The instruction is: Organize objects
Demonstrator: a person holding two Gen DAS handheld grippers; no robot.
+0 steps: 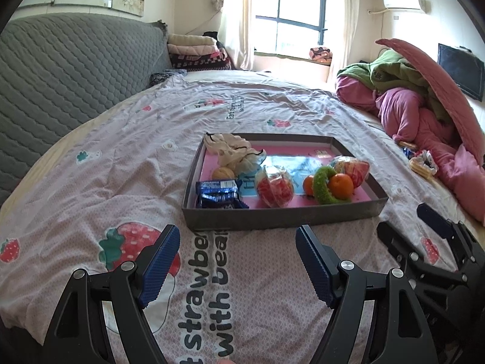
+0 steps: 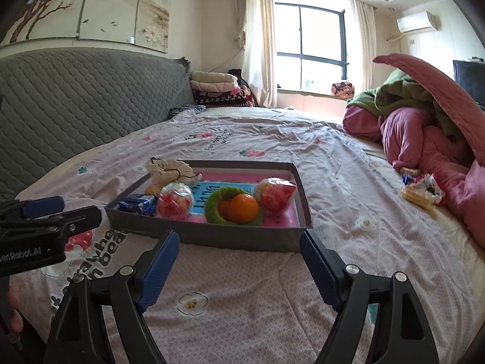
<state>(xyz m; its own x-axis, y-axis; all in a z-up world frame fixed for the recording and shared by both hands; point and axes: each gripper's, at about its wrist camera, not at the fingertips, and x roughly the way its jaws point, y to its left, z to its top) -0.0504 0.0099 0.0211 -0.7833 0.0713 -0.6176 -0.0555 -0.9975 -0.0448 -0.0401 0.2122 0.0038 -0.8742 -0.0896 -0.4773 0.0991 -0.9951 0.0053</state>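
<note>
Two grippers, left gripper (image 1: 236, 261) and right gripper (image 2: 239, 265), hovered with jaws wide and empty. Snacks and fruit sat gathered in the tray (image 1: 282, 217) mid-bed, evidently for sorting.

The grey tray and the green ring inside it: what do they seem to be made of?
The tray looks like thin cardboard with a matte grey finish: its walls are flat, straight and sharply folded at the corners, like a box lid. The green ring looks like soft fuzzy fabric or plush, since its surface is shaggy and dull. The exact fibre cannot be told.
</note>
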